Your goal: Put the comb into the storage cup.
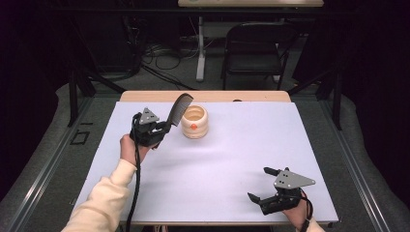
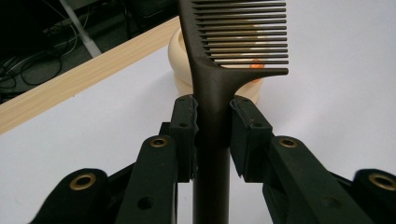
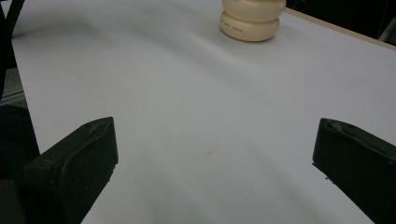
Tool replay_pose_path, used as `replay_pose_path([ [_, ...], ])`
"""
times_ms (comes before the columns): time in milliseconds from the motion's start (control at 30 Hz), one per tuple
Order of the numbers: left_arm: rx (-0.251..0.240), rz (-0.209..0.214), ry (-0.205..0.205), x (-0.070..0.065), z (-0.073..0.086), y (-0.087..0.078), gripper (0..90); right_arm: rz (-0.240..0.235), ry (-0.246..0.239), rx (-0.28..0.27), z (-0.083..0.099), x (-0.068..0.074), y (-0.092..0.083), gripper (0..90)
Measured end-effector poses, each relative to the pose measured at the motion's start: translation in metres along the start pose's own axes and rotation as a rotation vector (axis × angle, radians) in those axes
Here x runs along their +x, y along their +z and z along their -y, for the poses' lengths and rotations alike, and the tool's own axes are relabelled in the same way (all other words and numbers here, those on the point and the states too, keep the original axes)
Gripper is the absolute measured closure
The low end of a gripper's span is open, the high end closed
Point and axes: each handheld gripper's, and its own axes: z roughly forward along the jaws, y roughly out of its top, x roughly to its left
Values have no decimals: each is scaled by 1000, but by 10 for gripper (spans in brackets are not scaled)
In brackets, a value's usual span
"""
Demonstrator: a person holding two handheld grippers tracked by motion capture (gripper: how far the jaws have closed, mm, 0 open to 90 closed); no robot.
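Black plastic comb (image 1: 178, 110), held off the table by its handle in the left claw (image 1: 163, 129). In the left gripper view both pads (image 2: 184, 135) pinch the handle from either side, just below where the teeth begin. Long axis runs up and away from the claw, slanting toward the far edge of the table; in the high view the toothed end tilts over toward the pot, teeth facing the person's right. Comb's upper end hangs just beside the rim of the pot, touching or not I cannot tell.

Cream ceramic pot (image 1: 195, 122), ribbed in stacked rings, open top, stands on the white sheet (image 1: 227, 159) near the far edge, immediately right of the comb. Small orange mark on its near side. Right gripper view shows a line of small dark print on the lower ring of the pot (image 3: 252, 21), too small to read.

Right claw (image 1: 261, 186) rests low at the near right corner of the sheet, jaws spread wide, nothing between them, well apart from comb and pot.

Wooden table (image 1: 203, 96) edge shows beyond the sheet. Behind it: a dark folding chair (image 1: 254, 48) and loose cables on the floor.
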Motion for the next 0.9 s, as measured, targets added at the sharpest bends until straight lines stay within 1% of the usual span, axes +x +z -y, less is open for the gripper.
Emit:
replay_pose_path([
  [267, -2, -3, -5, 2, -1, 2, 722, 0, -1, 2, 0, 0, 0, 0],
  [367, -8, -3, -7, 2, -3, 3, 722, -1, -1, 1, 0, 0, 0, 0],
  [600, -19, -2, 4, 2, -9, 3, 721, 0, 1, 3, 0, 0, 0, 0],
  [900, -27, -3, -2, 5, -13, 7, 722, 1, 2, 3, 0, 0, 0, 0],
])
